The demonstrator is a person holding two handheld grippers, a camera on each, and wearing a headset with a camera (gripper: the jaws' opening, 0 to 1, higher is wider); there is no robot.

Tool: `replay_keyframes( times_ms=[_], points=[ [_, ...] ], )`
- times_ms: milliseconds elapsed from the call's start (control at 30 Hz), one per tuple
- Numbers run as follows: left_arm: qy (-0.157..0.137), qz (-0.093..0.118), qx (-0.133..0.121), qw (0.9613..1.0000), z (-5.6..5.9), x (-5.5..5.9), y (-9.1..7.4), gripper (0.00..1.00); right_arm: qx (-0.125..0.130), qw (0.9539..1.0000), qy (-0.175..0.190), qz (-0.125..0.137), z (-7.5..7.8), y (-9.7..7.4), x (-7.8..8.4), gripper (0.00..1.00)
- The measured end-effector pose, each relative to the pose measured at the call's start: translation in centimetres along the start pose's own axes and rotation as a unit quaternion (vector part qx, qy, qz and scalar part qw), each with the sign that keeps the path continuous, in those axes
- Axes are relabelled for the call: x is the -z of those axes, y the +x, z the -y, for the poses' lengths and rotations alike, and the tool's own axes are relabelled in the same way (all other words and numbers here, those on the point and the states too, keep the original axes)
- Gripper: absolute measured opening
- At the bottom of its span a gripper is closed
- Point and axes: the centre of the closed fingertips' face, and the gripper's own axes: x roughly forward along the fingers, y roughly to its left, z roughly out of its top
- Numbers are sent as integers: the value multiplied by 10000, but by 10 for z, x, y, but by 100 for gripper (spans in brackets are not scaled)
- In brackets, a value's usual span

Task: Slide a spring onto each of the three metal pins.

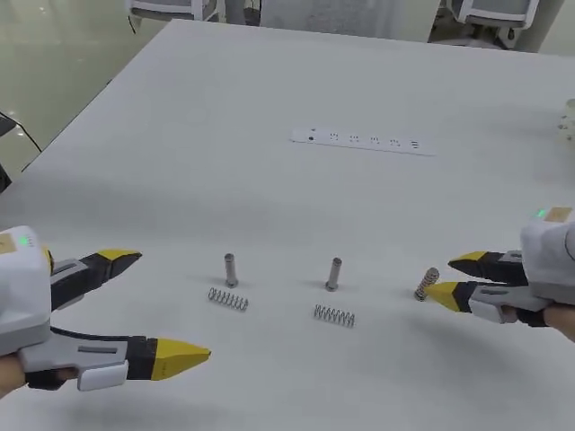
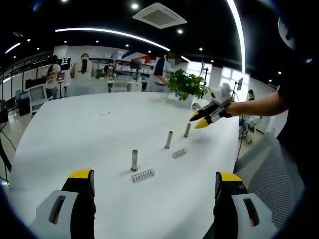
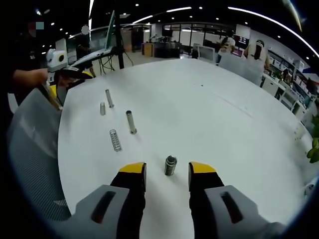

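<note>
Three metal pins stand upright in a row on the white table. The left pin [image 1: 230, 268] and the middle pin [image 1: 334, 273] are bare. A loose spring [image 1: 228, 299] lies in front of the left pin, and another spring [image 1: 334, 315] lies in front of the middle pin. The right pin [image 1: 427, 284] wears a spring [image 3: 170, 165]. My right gripper [image 1: 442, 277] is open, its yellow tips on either side of that pin [image 3: 167, 168], apart from it. My left gripper [image 1: 166, 307] hovers wide open at the near left, short of the left pin [image 2: 134, 160] and the spring beside it [image 2: 143, 175].
A white power strip [image 1: 362, 141] lies flat farther back on the table [image 1: 269, 90]. Office chairs stand past the far edge. In the left gripper view a potted plant [image 2: 188, 84] sits at the table's far end and people stand in the background.
</note>
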Motion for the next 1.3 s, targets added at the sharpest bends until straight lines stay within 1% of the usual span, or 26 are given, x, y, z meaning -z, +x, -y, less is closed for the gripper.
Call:
replay_keyframes(
  times_ms=[200,300,400,633,833,1067,1200,1300],
  points=[
    [-4,-6,2,10000,0,1,0,98,27,10000,6,62,-4,-9,2,34],
    [-4,-19,6,10000,0,1,0,98,-2,10000,11,79,-7,-11,4,34],
    [-2,-26,20,10000,1,2,0,98,-46,10000,21,38,-11,-12,6,34],
    [-6,-18,24,10000,0,0,0,98,-99,9999,72,40,-18,-14,14,33],
    [-11,-15,15,10000,0,0,1,98,-156,9998,61,-60,-21,-15,20,32],
    [-8,-29,44,10000,2,2,0,98,-200,9998,49,2,-27,-14,13,31],
    [-9,-16,41,10000,2,1,0,98,-323,9995,-26,-5,-38,-11,9,29],
    [-4,-26,39,10000,1,1,-1,98,-417,9991,-116,-16,-43,-8,6,29]
  ],
)
